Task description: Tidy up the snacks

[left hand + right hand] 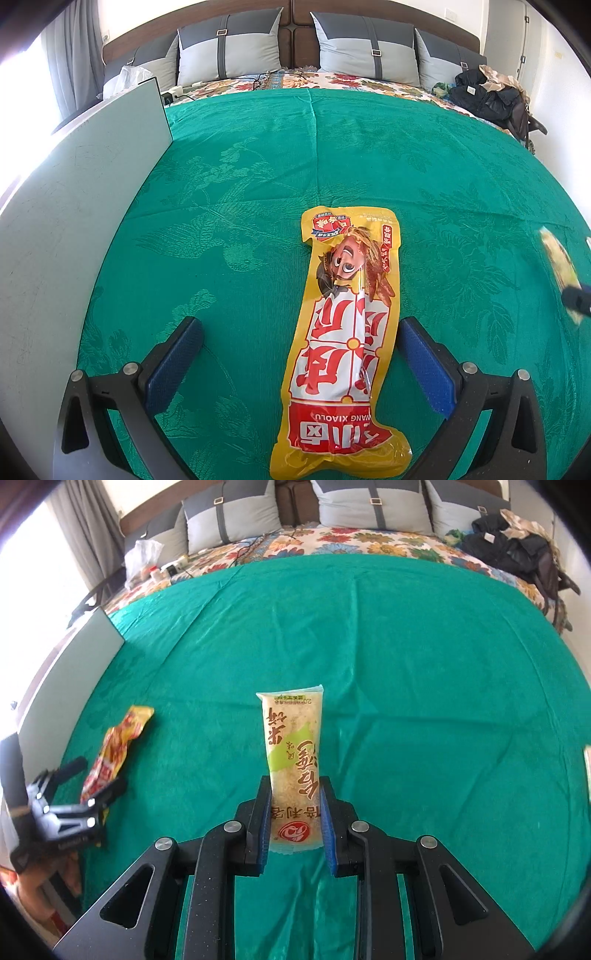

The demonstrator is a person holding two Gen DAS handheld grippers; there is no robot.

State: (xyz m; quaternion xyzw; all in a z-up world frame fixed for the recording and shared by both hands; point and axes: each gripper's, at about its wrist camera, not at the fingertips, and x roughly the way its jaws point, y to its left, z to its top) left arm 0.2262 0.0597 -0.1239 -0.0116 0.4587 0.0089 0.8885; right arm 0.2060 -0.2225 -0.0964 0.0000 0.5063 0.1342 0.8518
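A long yellow and red snack packet [343, 343] lies flat on the green cloth [258, 177], between the fingers of my left gripper [301, 332]. That gripper is open, its blue pads apart on either side of the packet. My right gripper [295, 794] is shut on a pale rice-cracker packet [293, 753] and holds it upright-looking above the cloth. The yellow packet [116, 746] and the left gripper [92, 779] show at the left of the right wrist view. The rice-cracker packet [559, 264] shows blurred at the right edge of the left wrist view.
A pale grey board [74, 192] stands along the left edge of the cloth. Beyond the cloth is a floral bedsheet [369, 539] with grey pillows [229, 48], a white plastic bag [142, 555] and dark clothes [517, 550].
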